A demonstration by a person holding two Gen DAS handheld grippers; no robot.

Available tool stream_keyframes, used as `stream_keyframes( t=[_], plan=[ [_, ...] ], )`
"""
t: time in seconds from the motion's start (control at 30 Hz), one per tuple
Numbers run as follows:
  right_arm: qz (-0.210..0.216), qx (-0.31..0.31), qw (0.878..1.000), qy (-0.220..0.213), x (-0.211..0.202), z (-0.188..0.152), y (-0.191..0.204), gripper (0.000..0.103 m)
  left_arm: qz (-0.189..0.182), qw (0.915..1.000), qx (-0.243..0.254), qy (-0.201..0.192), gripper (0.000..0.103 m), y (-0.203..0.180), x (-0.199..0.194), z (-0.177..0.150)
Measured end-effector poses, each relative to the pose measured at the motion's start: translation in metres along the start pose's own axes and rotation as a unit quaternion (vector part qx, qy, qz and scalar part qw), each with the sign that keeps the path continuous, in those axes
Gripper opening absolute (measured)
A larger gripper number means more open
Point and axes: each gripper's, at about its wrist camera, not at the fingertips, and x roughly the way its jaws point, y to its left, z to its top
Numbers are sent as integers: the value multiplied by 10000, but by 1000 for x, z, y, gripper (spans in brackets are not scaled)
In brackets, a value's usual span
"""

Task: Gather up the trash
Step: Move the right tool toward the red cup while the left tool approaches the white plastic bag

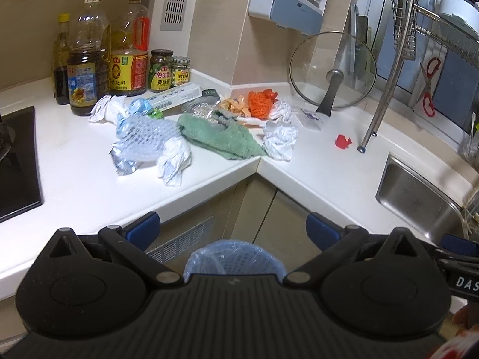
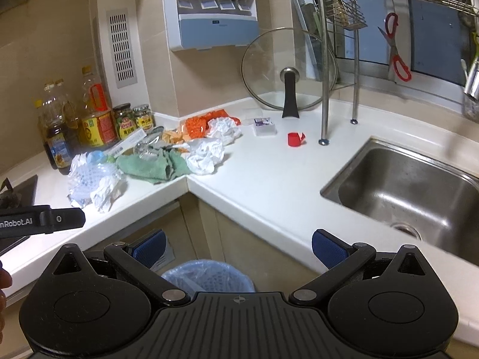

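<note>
Both the left hand-held gripper (image 1: 232, 229) and right hand-held gripper (image 2: 238, 246) gape wide, empty, above the lined bin (image 2: 208, 275). Trash sits across the desk (image 1: 314, 164); best start with the nearest crumpled paper (image 1: 173, 161), pinching its bulk.

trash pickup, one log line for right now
left gripper open, empty | right gripper open, empty | trash on counter | bin below corner

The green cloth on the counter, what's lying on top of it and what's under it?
A clear crumpled plastic wrapper overlaps the back edge of the green cloth. The cloth rests on the white counter; anything beneath it is covered.
</note>
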Motion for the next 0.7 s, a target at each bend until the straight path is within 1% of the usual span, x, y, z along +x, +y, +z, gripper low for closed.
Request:
stream_keyframes(
  t=[0.2, 0.3, 0.37, 0.43, 0.53, 0.7],
  plan=[
    [-137, 107, 9998, 11, 25, 19, -15, 103, -110, 9997, 179, -148, 103, -10, 27, 17],
    [-277, 333, 9990, 147, 38, 31, -23, 103, -149, 9994, 217, -218, 103, -13, 42, 29],
    [-290, 404, 9987, 90, 44, 37, -28, 103, -198, 9988, 343, -297, 103, -15, 53, 37],
    [-339, 464, 9983, 98, 51, 43, -33, 103, -289, 9982, 440, -289, 103, -17, 63, 44],
    [-341, 575, 9978, -5, 61, 52, -38, 103, -436, 9970, 553, -330, 103, -21, 81, 52],
    [-400, 457, 9982, -12, 86, 68, -50, 103, -540, 9962, 656, -206, 103, -36, 109, 62]
  ],
)
